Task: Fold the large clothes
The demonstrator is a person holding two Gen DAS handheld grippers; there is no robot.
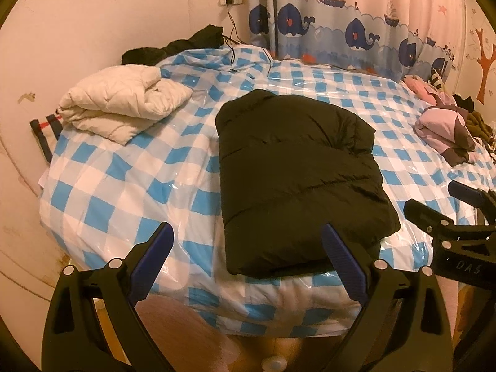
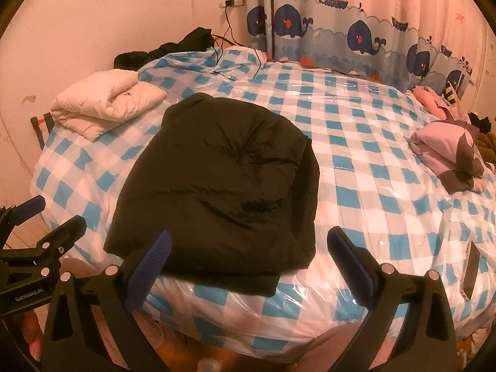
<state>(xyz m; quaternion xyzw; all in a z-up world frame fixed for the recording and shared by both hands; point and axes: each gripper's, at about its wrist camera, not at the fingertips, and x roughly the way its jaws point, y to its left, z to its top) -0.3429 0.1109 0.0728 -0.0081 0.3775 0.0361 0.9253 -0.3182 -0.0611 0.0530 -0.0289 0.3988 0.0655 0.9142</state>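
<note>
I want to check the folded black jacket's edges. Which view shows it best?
The right wrist view: the black jacket lies nearly whole between the open fingers. In the left wrist view, a fingertip covers its near edge.

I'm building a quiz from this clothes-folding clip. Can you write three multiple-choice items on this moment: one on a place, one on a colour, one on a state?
1. Where does the folded cream jacket lie, relative to the black jacket?
A. At the bed's far left, by the wall
B. On top of the black jacket
C. On the floor

2. What colours is the bed cover?
A. Red and yellow stripes
B. Blue and white checks
C. Plain green

3. How are the two grippers?
A. Both open, holding nothing
B. Both shut on the black jacket
C. Left shut on a sleeve, right open

Answers:
1 A: the cream jacket sits far left, apart from the black jacket.
2 B: the bed cover is checked blue and white.
3 A: the left gripper and right gripper have their fingers spread, nothing between.
</note>
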